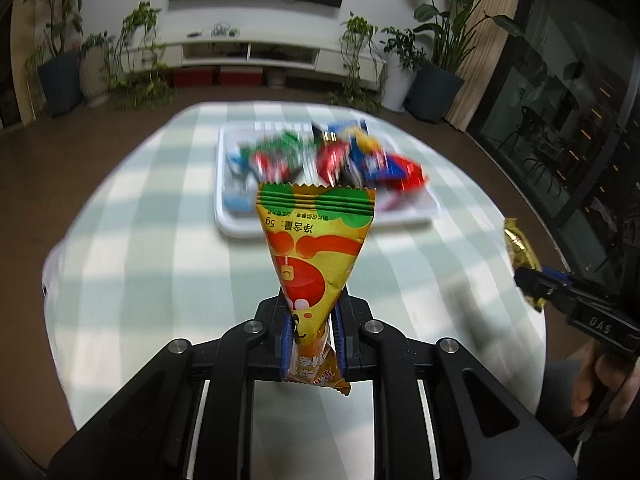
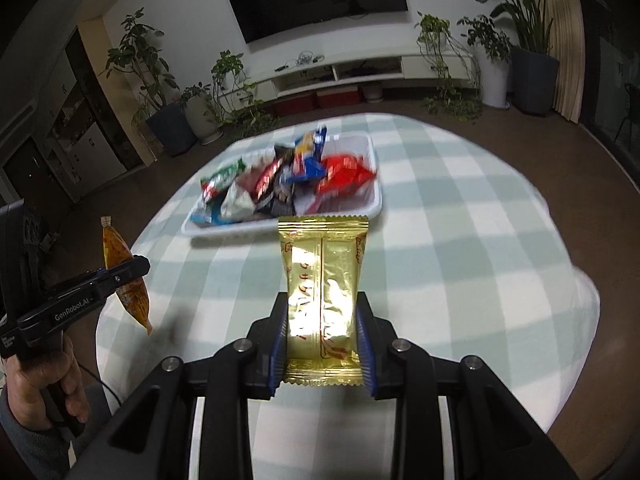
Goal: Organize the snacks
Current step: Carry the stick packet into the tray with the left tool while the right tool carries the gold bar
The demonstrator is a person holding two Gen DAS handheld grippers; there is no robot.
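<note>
Right wrist: shiny gold foil snack packet [image 2: 322,296]

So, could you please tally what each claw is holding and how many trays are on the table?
Yellow-orange cone-shaped snack packet, in the left claw: 1
Gold foil snack packet, in the right claw: 1
White tray, piled with blurred snack packets: 1
Total: 3

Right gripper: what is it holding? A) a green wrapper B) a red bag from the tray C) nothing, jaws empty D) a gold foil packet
D: the right gripper is shut on the gold foil packet, held up over the checked tablecloth short of the white tray, while the left gripper pinches a yellow and orange packet.
</note>
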